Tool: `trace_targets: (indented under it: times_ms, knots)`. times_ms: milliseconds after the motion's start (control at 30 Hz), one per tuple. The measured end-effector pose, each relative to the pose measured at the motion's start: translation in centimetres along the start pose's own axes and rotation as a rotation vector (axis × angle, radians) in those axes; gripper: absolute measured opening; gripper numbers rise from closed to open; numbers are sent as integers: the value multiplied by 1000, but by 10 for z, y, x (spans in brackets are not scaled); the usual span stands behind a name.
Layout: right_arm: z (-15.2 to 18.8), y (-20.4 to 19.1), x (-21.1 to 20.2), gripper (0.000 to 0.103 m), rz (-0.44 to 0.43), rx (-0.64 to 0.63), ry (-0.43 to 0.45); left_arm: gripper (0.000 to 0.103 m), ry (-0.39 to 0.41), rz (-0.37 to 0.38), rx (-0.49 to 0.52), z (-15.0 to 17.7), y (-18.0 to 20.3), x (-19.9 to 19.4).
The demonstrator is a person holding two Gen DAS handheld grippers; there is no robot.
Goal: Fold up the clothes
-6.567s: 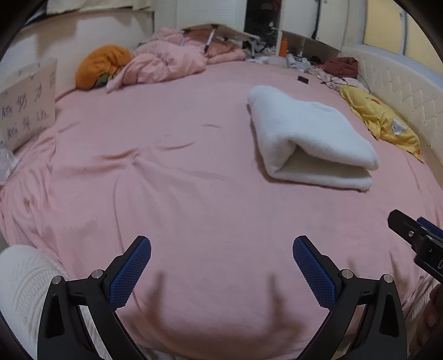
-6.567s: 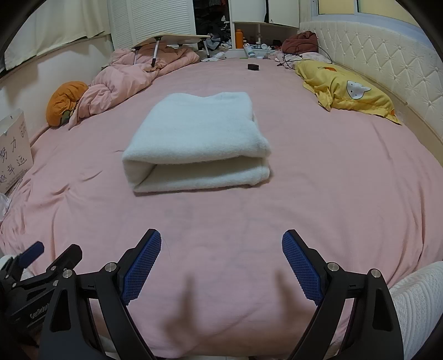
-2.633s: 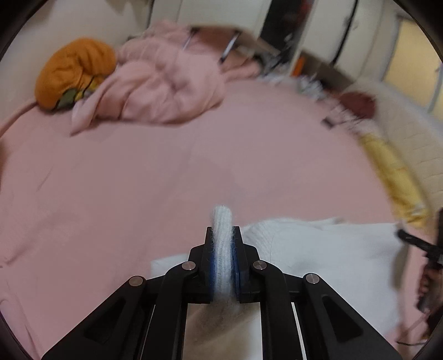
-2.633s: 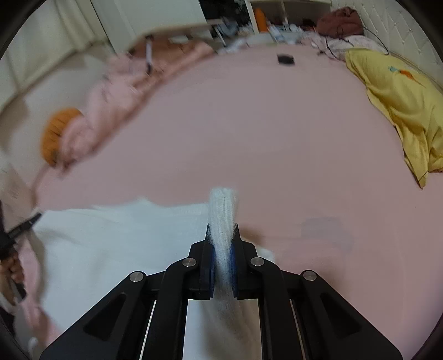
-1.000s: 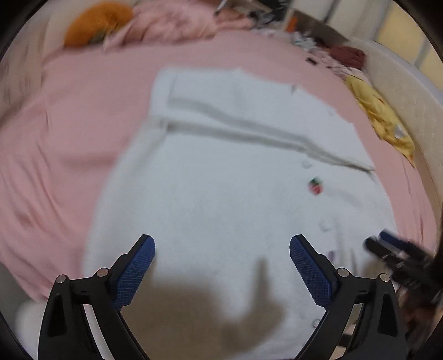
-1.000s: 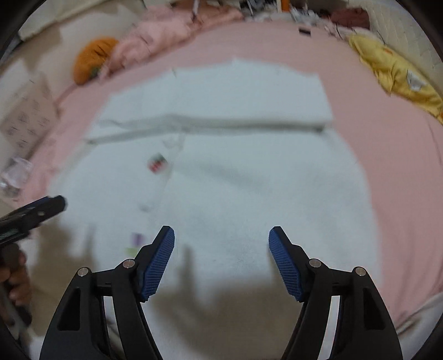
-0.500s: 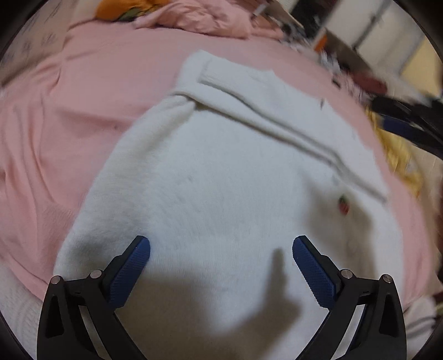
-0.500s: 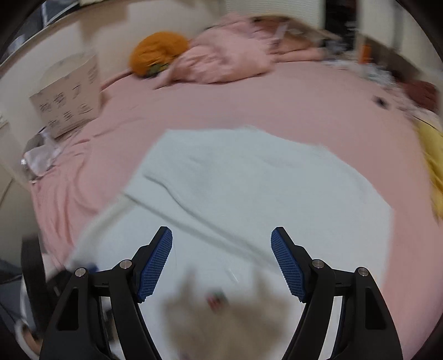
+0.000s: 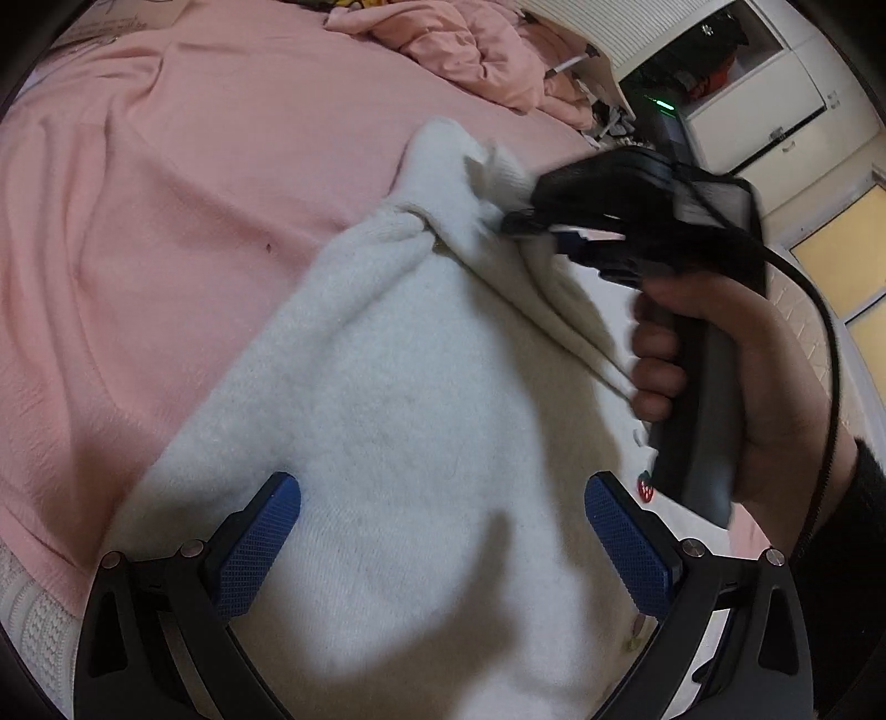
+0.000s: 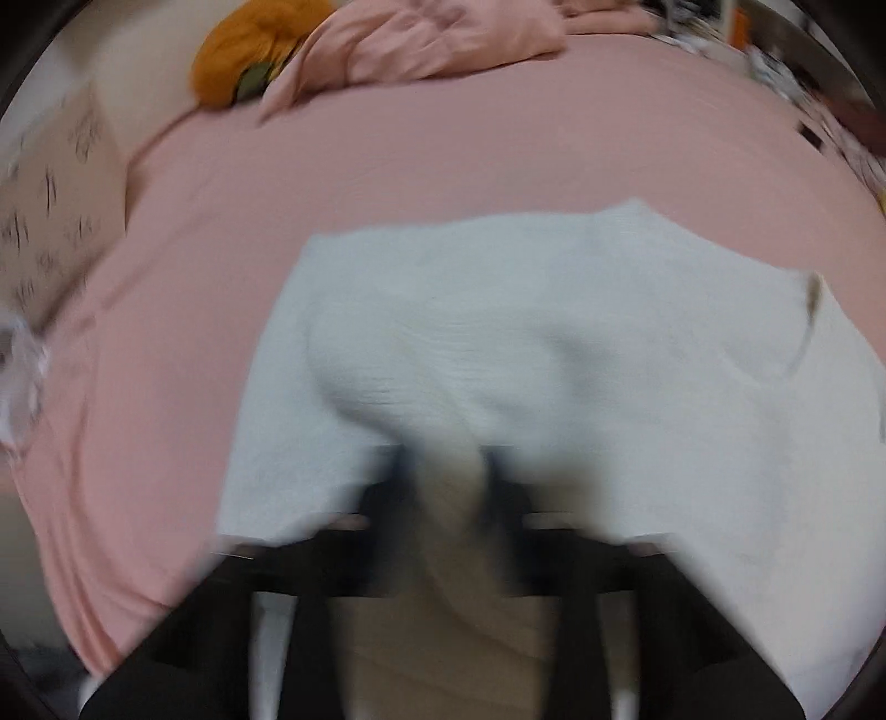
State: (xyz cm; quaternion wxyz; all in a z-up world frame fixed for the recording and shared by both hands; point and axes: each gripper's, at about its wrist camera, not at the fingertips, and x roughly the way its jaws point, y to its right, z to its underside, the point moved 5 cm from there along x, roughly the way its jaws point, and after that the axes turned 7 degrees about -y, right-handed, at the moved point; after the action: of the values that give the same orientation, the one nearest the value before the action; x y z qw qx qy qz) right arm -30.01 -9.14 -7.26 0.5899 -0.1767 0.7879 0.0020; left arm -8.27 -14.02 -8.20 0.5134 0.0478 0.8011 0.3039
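A white fluffy cardigan [image 9: 398,421] lies spread on the pink bed [image 9: 166,221]. My left gripper [image 9: 443,531] is open and empty, hovering low over the cardigan's near part. My right gripper [image 9: 509,224] reaches across in the left wrist view and is shut on a sleeve fold [image 9: 476,183] of the cardigan, lifting it. The right wrist view is blurred; there my right gripper [image 10: 448,471] shows its fingers closed on white cloth [image 10: 498,343]. A small strawberry button [image 9: 644,488] shows by the hand.
A crumpled pink duvet [image 9: 470,50] lies at the far side of the bed. An orange cushion [image 10: 249,50] sits at the far left edge. A cardboard box with writing [image 10: 44,210] stands beside the bed. White cupboards [image 9: 747,111] stand behind.
My right gripper has moved across to the cardigan's far left part and shut on a sleeve fold, pulling it up. My left gripper stays open over the near cloth.
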Motion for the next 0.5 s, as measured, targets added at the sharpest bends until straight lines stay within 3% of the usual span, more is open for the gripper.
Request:
trace_targets:
  times_ms: [233, 333, 500]
  knots:
    - [24, 67, -59, 15, -32, 141, 154, 102, 0, -22, 29, 1, 3, 6]
    - [37, 137, -105, 15, -3, 235, 217, 102, 1, -51, 66, 3, 2, 4]
    - [75, 281, -197, 15, 179, 365, 318, 102, 14, -96, 108, 5, 8, 9]
